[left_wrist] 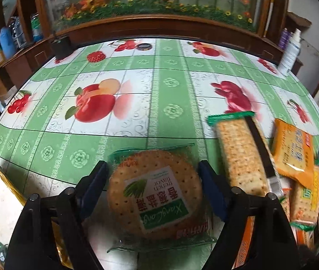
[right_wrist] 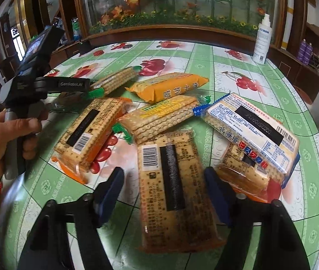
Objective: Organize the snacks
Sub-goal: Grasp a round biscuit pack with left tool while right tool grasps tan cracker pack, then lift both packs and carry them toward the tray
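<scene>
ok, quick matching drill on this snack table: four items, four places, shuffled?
Items:
1. round cracker pack
2. barcode-up pack
3. blue-edged pack
4. white spray bottle

Places:
A. lying partly on top of a lower pack
B. between the left gripper's fingers
C. upright at the table's far edge
D. between the right gripper's fingers, with a gap showing on one side

Pairs: 1-B, 2-D, 3-A, 4-C
</scene>
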`<state>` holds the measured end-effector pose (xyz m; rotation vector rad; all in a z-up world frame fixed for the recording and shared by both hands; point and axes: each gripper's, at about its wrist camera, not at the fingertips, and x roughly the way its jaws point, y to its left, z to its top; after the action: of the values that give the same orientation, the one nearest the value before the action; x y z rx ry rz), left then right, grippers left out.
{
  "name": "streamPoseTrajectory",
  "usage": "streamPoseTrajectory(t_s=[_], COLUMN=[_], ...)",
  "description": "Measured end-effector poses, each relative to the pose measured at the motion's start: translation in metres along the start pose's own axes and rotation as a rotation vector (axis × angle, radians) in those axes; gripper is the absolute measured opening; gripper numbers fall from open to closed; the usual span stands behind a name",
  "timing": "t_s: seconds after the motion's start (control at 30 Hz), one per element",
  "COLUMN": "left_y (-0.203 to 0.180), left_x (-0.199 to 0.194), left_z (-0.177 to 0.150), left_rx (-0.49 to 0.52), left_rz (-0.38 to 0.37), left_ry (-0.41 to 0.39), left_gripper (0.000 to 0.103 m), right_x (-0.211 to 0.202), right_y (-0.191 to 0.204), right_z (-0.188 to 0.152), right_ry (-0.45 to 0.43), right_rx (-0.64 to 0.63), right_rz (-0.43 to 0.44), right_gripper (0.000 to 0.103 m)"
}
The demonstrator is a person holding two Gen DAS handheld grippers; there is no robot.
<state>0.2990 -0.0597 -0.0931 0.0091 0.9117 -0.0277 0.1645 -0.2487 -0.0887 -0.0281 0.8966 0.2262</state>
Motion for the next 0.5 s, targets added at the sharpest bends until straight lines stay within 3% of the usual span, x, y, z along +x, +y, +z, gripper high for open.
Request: streamPoseTrajectory(t_s=[0.1, 0.5], left_y=[-0.004, -0.012], left_x=[-0.005, -0.069], left_z=[-0.005, -0.048], left_rx=[0.015, 0.049], left_rz=[-0.014, -0.079], left_ry=[-0.003, -0.079], left_gripper=[0.076, 0.076], right_x=[0.003, -0.013], right_y=[-0.002, -0.011], right_z=[-0.001, -0.01], right_ry=[0.012, -0.003], right_rx=[0.002, 0.079], right_rz=[0.003, 0.086], right_gripper=[0.059, 0.058])
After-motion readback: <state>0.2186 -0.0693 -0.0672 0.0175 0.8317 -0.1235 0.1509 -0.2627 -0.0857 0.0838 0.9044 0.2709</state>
